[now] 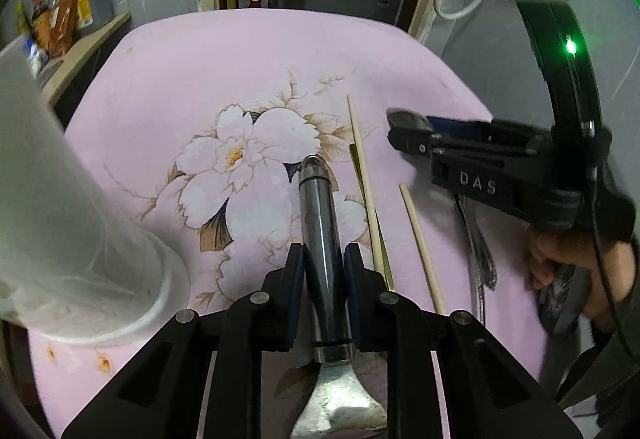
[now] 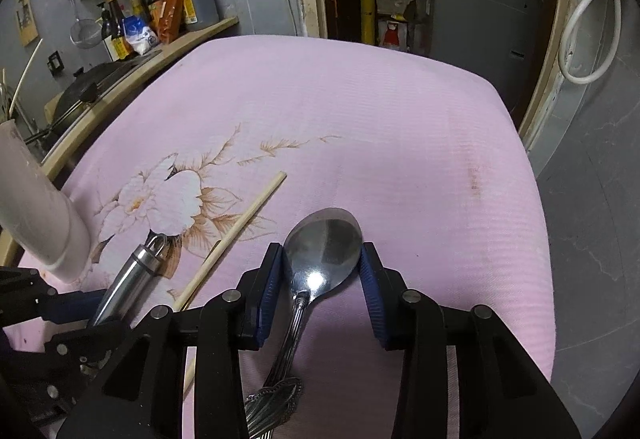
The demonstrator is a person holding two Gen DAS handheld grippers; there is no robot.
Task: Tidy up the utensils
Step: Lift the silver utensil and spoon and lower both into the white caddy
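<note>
Left claw (image 1: 323,271) clamped on steel handle of spatula (image 1: 320,239), blade toward camera, raised over pink floral worktop (image 2: 360,111). Right claw (image 2: 323,267) part open, pads meeting rim of spoon (image 2: 324,251) bowl, spoon flat on cloth. Chopsticks (image 1: 366,179) loose between both tools; white cylindrical holder (image 1: 80,259) at far left. Step in hand: picking up. Next, presumably: firm grip on spoon, then handles carried into holder.

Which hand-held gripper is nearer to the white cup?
Left. The left hand-held gripper, holding the spatula, is just beside the white cup. The right hand-held gripper, around the spoon, is farther away.
</note>
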